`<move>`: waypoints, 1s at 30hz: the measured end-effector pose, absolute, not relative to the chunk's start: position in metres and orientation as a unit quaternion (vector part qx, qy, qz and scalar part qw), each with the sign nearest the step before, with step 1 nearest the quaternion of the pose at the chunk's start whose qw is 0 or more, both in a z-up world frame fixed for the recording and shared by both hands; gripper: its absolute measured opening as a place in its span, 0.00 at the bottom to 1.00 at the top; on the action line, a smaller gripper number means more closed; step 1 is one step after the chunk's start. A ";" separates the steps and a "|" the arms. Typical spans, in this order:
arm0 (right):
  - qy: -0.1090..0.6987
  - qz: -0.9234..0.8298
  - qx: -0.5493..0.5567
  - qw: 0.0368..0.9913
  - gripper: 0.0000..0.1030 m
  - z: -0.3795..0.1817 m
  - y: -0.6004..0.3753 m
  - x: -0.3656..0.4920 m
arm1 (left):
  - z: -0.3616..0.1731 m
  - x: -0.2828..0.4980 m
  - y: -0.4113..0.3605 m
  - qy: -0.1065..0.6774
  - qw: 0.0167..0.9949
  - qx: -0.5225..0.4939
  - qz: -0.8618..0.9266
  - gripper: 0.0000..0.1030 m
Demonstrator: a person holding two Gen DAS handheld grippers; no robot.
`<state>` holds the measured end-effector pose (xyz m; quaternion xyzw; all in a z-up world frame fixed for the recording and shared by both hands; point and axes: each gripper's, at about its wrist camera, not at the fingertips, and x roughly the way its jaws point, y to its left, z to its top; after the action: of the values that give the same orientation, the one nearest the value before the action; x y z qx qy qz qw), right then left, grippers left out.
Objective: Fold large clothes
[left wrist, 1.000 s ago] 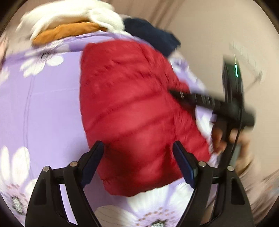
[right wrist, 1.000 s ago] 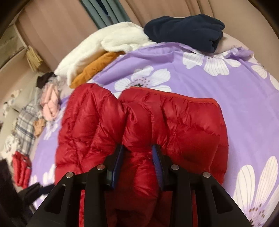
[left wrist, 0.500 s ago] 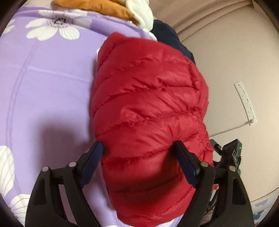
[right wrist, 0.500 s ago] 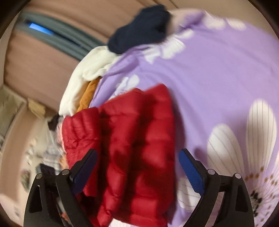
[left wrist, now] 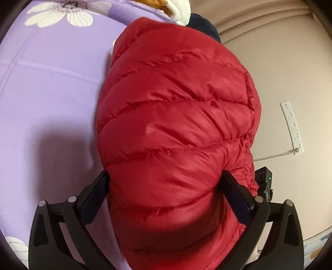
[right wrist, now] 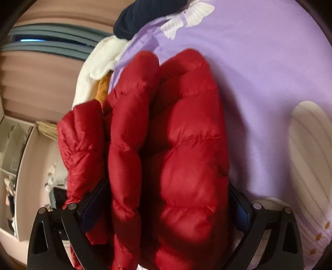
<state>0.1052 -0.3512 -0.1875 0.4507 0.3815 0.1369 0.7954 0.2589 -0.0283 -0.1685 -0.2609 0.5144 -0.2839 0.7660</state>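
Straddling the folded red puffer jacket (left wrist: pixel 176 128) – left gripper (left wrist: pixel 166 187) and right gripper (right wrist: pixel 168 197) spread wide, jaws just opened, pads apparently unclamped (bundle between). Next, probably: squeeze together and lift – gently.

Each tool, left tool (left wrist: pixel 165 190) and right tool (right wrist: pixel 166 204), is matte black plastic with silver screws and dark blue pads (left wrist: pixel 235 194).

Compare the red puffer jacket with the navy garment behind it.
The red puffer jacket is shiny and quilted; the navy garment looks matte and soft. The jacket fills the near view between wide-spread fingers; the navy piece sits small at the far edge. Both lie bundled on the purple floral sheet.
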 end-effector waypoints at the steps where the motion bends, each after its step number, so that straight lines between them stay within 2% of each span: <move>1: 0.386 0.136 0.447 0.796 0.98 -0.188 -0.349 0.109 | -0.171 0.260 -0.029 0.516 0.763 -0.265 -0.285 1.00; 6: 0.387 0.146 0.430 0.803 0.96 -0.185 -0.335 0.117 | -0.172 0.253 -0.029 0.514 0.761 -0.273 -0.289 1.00; 8: 0.384 0.160 0.421 0.806 0.89 -0.183 -0.328 0.116 | -0.168 0.249 -0.032 0.510 0.766 -0.260 -0.292 0.99; 9: 0.382 0.165 0.416 0.809 0.81 -0.182 -0.325 0.115 | -0.167 0.248 -0.034 0.508 0.771 -0.251 -0.291 0.98; 13: 0.361 0.175 0.390 0.829 0.63 -0.174 -0.318 0.109 | -0.159 0.243 -0.041 0.498 0.788 -0.221 -0.287 0.91; 16: 0.347 0.181 0.370 0.843 0.54 -0.165 -0.311 0.101 | -0.149 0.234 -0.047 0.485 0.805 -0.192 -0.282 0.87; 20: 0.333 0.188 0.349 0.856 0.50 -0.155 -0.302 0.096 | -0.140 0.226 -0.049 0.471 0.820 -0.174 -0.277 0.86; 30: 0.293 0.221 0.319 0.874 0.50 -0.135 -0.280 0.089 | -0.109 0.199 -0.030 0.422 0.857 -0.148 -0.256 0.86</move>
<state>0.0895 -0.2800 -0.1351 0.3194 0.2925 0.2208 0.8739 0.1990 -0.0298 -0.1086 -0.1477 0.4218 -0.2556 0.8573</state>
